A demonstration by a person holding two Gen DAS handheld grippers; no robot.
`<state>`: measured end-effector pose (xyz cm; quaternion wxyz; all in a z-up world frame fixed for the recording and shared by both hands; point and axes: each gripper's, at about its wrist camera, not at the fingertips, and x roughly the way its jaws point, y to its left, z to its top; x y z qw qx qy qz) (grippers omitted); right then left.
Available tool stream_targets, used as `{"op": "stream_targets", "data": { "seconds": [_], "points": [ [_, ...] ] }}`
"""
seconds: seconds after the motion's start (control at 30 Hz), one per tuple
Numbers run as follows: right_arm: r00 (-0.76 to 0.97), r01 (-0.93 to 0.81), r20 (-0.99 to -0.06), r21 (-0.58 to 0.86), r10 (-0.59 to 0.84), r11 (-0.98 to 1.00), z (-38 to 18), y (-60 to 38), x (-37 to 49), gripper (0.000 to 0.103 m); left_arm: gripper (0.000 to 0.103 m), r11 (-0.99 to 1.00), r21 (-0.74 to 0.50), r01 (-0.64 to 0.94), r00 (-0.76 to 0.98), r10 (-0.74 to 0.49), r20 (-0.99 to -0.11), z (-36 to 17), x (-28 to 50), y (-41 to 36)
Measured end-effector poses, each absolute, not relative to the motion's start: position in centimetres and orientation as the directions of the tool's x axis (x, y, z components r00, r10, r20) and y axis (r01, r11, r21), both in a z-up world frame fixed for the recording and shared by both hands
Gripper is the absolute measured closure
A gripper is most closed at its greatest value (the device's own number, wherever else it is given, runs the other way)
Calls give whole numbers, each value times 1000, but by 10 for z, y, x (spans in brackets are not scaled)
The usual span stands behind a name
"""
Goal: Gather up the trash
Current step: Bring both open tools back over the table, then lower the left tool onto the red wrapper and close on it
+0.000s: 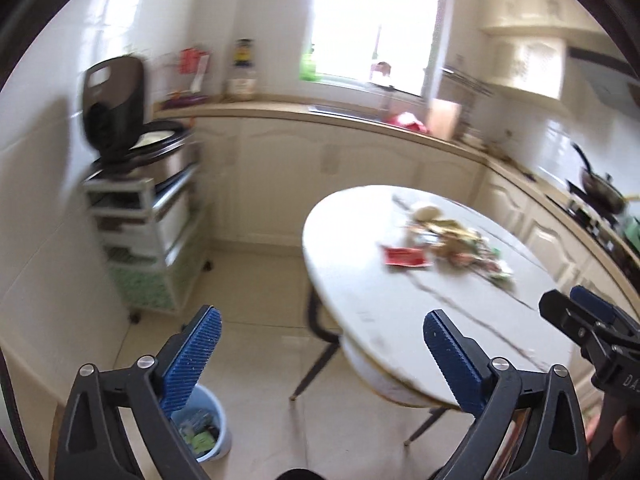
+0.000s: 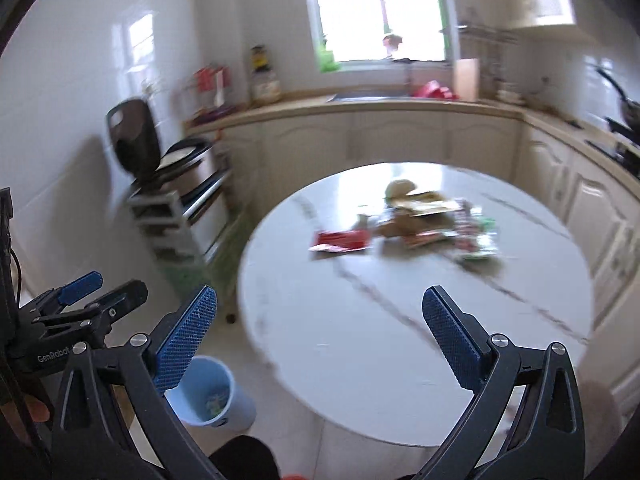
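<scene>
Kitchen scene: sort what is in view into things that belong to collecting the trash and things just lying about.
Belongs to the job:
- pile of wrappers on the round table
- red wrapper beside the pile
- blue bin on the floor, some trash already inside
- left gripper and right gripper, both open and empty

Just lying about:
- rice cooker, lid up
- wok
- cutting board

Daylight floods through a window above a cream-cabinet counter. A round marble-look table stands on pale floor tiles, white tiled walls around.
</scene>
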<state>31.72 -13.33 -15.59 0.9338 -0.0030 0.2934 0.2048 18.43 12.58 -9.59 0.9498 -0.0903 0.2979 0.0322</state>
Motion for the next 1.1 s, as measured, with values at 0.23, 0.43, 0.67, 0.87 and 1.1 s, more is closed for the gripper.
{"op": "stream_targets", "data": {
  "seconds": [0.23,0.43,0.67,0.87,1.1],
  "points": [
    [782,-269,-541,154,309,951,-153,-206,338,0,1,994,-111,-3,781,-67,-621,-98,238,72],
    [780,-225,-560,163,278,961,-161,-234,364,0,1,996,-68,60,732,-91,-676,-107,311,47],
    [766,-173,-591,186,251,967,-178,-255,406,0,1,996,-22,82,667,-72,-742,-132,424,43],
    [750,-152,-616,194,241,969,-194,-262,435,0,5,997,-30,75,626,-71,-777,-159,488,52],
    [736,-151,-632,195,242,969,-206,-259,455,0,24,995,-24,99,591,-79,-803,-188,532,54]
  ]
}}
